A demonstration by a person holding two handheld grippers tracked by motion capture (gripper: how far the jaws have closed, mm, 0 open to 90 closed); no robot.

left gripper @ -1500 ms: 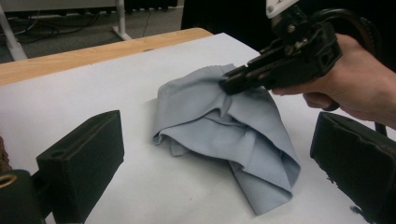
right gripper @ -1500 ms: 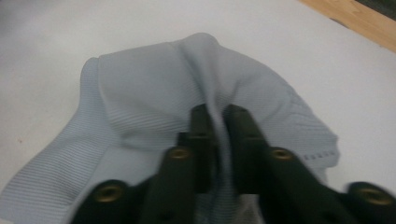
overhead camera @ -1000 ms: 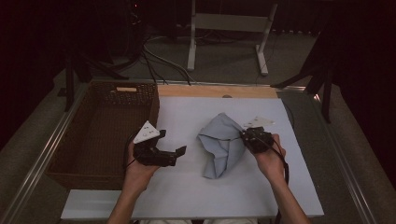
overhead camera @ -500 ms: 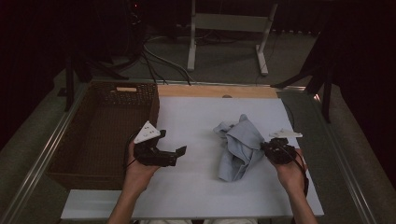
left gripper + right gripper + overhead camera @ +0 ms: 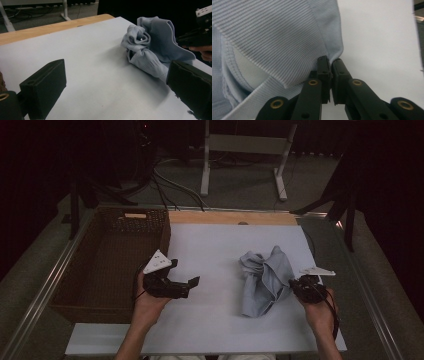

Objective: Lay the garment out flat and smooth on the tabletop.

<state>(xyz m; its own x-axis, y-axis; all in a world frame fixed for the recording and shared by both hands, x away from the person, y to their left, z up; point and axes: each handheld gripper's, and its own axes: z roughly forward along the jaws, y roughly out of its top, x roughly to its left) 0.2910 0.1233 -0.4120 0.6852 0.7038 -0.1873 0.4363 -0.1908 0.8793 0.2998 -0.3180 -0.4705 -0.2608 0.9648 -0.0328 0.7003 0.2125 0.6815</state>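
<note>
We see the white-topped desk [image 5: 220, 265] lit brightly from above, the room behind nearly black — soft shadows, the crumpled pale-blue ribbed cloth [image 5: 274, 37] sharp close up, nearer black claw blurred.

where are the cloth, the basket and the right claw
cloth [image 5: 267, 280], high view, middle of the crumpled bundle
basket [image 5: 164, 237], high view, its right wall
right claw [image 5: 330, 72], right gripper view, between the tips pinching the cloth edge
</note>
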